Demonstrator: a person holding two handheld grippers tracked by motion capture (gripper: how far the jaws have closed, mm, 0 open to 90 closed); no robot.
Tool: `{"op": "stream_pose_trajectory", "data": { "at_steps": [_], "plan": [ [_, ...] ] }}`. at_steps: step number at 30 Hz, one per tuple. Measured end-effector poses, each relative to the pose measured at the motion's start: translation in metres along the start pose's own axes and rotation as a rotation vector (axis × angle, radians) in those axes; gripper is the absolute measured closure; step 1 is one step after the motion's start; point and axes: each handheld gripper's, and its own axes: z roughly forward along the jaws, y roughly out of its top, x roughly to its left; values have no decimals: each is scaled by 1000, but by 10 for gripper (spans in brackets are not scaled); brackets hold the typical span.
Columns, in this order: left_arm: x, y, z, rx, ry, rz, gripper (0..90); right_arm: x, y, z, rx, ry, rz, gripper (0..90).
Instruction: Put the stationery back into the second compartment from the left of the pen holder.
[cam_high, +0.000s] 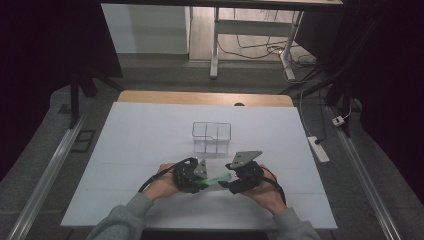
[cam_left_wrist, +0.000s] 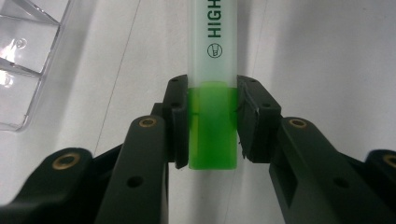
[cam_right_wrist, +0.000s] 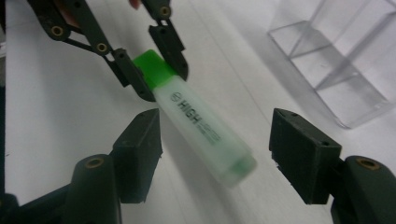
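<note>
The left tool is clamping the highlighter by its green cap, holding it level above the bench. The right tool is straddling the barrel with jaws spread and not touching, probably to grip the body and pull it from the cap.

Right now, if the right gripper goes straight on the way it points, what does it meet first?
Probably the translucent green highlighter pen, whose body lies between the open right gripper's jaws, untouched. The left gripper holds its green cap end. Depth is uncertain.

Highlighter lettering cut off at top edge, far end blurred
</note>
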Motion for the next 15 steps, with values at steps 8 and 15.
{"op": "stream_pose_trajectory", "data": {
  "at_steps": [8, 15],
  "plan": [
    [-2, 2, 0, -3, -20, 9, 663, 7, 4, 11, 62, 10, -56, 386],
    [-2, 0, -3, -11, -56, 33, 662, 13, 3, 18, 152, 7, -124, 539]
  ]
}}
